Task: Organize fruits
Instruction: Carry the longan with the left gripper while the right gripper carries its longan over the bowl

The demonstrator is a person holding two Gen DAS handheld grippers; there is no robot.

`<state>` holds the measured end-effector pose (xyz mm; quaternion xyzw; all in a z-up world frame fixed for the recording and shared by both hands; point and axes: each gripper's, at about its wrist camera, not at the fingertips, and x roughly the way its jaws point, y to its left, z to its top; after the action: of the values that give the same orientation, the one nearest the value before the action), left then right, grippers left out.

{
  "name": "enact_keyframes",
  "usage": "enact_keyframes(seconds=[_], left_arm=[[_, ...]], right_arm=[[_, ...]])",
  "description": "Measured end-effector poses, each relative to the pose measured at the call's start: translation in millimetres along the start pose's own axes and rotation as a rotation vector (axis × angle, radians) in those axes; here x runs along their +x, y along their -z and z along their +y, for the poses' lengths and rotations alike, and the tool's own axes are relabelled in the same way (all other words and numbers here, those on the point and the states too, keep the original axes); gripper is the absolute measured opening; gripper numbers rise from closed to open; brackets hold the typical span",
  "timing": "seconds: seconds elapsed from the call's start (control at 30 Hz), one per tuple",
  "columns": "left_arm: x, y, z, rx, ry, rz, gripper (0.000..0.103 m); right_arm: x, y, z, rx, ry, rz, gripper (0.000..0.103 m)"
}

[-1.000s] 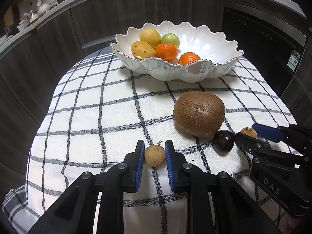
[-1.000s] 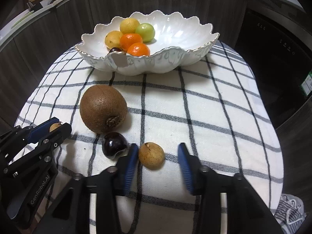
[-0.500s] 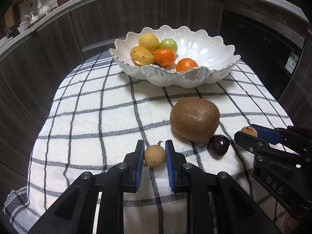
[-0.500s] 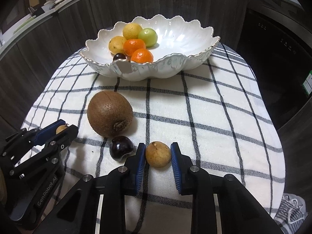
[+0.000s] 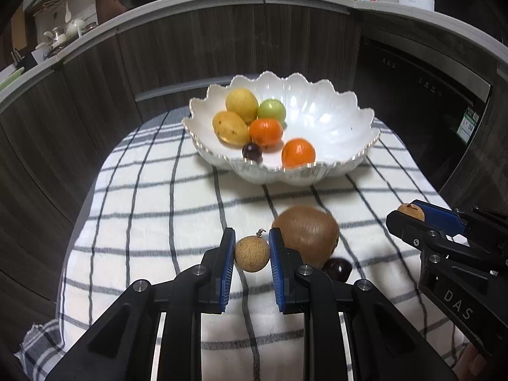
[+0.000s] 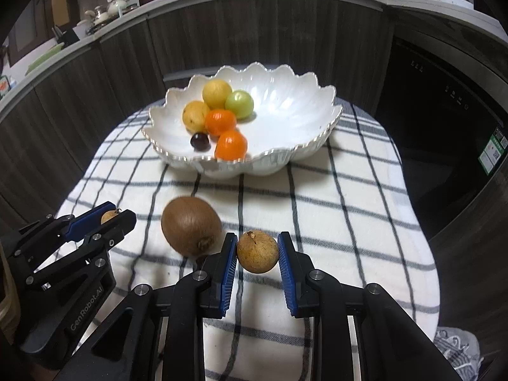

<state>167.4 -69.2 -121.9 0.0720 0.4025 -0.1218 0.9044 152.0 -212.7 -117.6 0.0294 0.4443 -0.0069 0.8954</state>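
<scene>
**Left wrist and right wrist: both longans clamped and carried up off the cloth**

Left wrist view first: your left gripper (image 5: 251, 254) pinches a small tan longan (image 5: 251, 253) between its blue pads (image 5: 227, 262) — the same grip as a second ago, but the fruit now hangs above the checked cloth (image 5: 152, 222) instead of sitting on it. Your right gripper (image 6: 257, 255) has changed more. A second ago its fingers stood wide on either side of the second longan (image 6: 257, 251); half a second ago they had closed on it, and now they hold it clear of the cloth.

Just past your fingertips the kiwi (image 5: 305, 233) lies on the cloth, and the dark cherry (image 5: 337, 268) sits beside it, partly tucked behind your left gripper's right finger. Neither has shifted; they only appear lower in view because both cameras have risen.

Further off, the scalloped white bowl (image 5: 336, 117) stands at the far end of the cloth. You can now see down into it — two yellow fruits (image 5: 242, 104), a green one (image 5: 271, 110), two oranges (image 5: 266, 131) and a second dark cherry (image 5: 252, 151) near its front rim, which the left wrist view did not show before.
</scene>
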Motion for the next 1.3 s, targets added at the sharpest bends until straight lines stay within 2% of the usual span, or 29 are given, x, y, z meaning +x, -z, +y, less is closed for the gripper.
enact_keyframes(seconds=[0.63, 0.93, 1.3], left_arm=[[-1.9, -67.0, -1.6, 0.007, 0.010, -0.065, 0.022], [18.6, -96.4, -0.6, 0.009, 0.011, -0.069, 0.022], [54.6, -122.1, -0.2, 0.007, 0.024, -0.043, 0.022]], right_arm=[[-20.1, -58.6, -9.7, 0.021, -0.006, -0.109, 0.027], [-7.3, -89.7, -15.5, 0.036, -0.010, -0.130, 0.027], [17.8, -118.1, -23.6, 0.042, -0.003, -0.112, 0.027]])
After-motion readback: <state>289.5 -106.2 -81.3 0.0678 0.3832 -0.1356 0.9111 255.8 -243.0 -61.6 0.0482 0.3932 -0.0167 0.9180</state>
